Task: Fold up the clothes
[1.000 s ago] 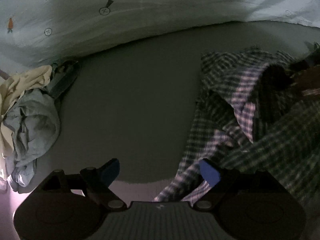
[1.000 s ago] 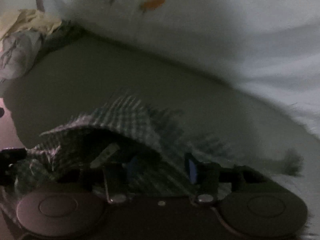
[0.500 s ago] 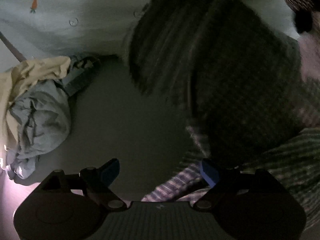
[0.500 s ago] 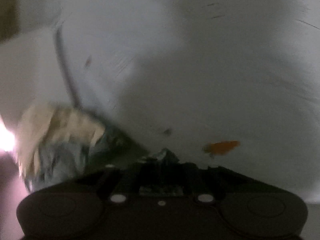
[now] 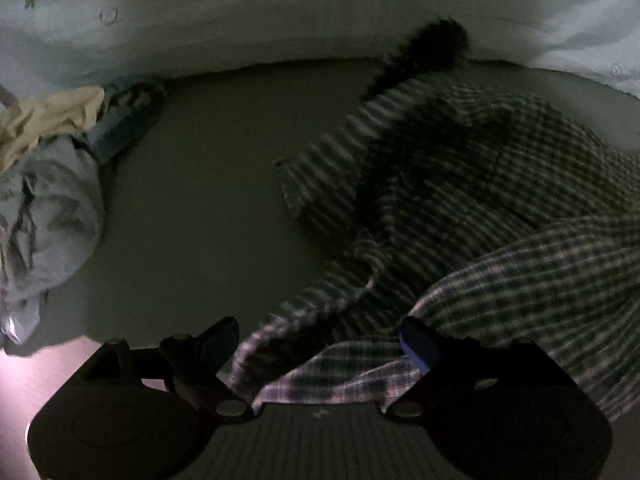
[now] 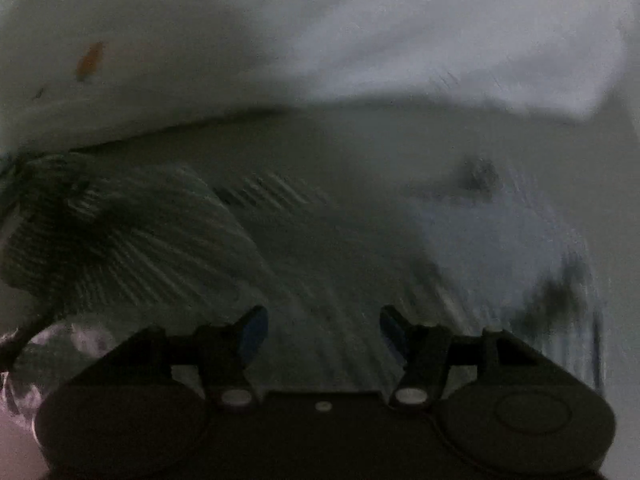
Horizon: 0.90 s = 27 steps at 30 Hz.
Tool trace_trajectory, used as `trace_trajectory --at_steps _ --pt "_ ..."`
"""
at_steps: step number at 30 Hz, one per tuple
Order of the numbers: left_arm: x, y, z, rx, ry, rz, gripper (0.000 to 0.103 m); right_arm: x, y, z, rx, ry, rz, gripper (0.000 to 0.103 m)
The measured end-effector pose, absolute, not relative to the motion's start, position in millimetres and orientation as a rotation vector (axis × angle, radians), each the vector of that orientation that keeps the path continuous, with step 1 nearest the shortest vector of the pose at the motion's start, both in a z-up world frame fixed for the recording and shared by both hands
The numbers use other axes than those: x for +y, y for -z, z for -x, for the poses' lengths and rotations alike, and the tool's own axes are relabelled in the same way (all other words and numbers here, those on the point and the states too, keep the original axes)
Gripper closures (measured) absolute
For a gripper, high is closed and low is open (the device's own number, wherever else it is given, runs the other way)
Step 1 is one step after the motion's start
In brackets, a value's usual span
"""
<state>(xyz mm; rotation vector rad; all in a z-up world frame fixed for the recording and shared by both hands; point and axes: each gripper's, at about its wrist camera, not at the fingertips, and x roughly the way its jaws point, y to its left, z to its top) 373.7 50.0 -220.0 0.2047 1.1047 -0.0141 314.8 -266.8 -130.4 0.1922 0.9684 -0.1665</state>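
A dark checked shirt lies crumpled on the grey bed surface, filling the right half of the left wrist view. My left gripper is open, its blue-padded fingers apart, with a fold of the shirt lying between them at the near edge. In the blurred right wrist view the same shirt spreads at the left and under my right gripper, which is open with nothing held between its fingers.
A pile of pale blue and cream clothes lies at the left edge of the bed. A white quilt with carrot prints rises along the back, also seen in the right wrist view.
The right gripper swung the shirt up and over, then let it go; it is now open. The shirt has dropped back onto the bed, spread further left. The left gripper stays open.
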Motion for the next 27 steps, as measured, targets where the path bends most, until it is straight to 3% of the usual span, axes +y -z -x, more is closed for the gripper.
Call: trace_trajectory --at_steps 3,5,7,13,19,24,26,27 --pt "54 211 -374 1.107 0.014 -0.142 0.015 -252 145 -298 0.986 0.116 -0.214 0.031" --pt "60 204 -375 1.104 0.016 -0.094 0.015 -233 155 -293 0.996 0.093 -0.156 0.04" --pt "69 192 -370 1.083 0.016 -0.047 0.015 -226 154 -282 0.997 0.116 -0.129 0.092" --pt "99 163 -325 0.985 -0.034 -0.025 0.015 -185 101 -236 0.868 -0.028 -0.165 0.095" --pt "142 137 -274 0.898 -0.093 0.025 0.015 -67 40 -167 0.716 -0.512 -0.088 0.095" --pt "173 120 -238 0.846 -0.176 0.058 0.015 20 36 -118 0.755 -0.874 0.022 0.093" --pt "181 116 -227 0.835 -0.207 0.053 0.015 23 35 -105 0.76 -0.878 0.084 0.08" --pt "182 115 -222 0.835 -0.222 0.049 0.015 12 33 -104 0.757 -0.853 0.063 0.063"
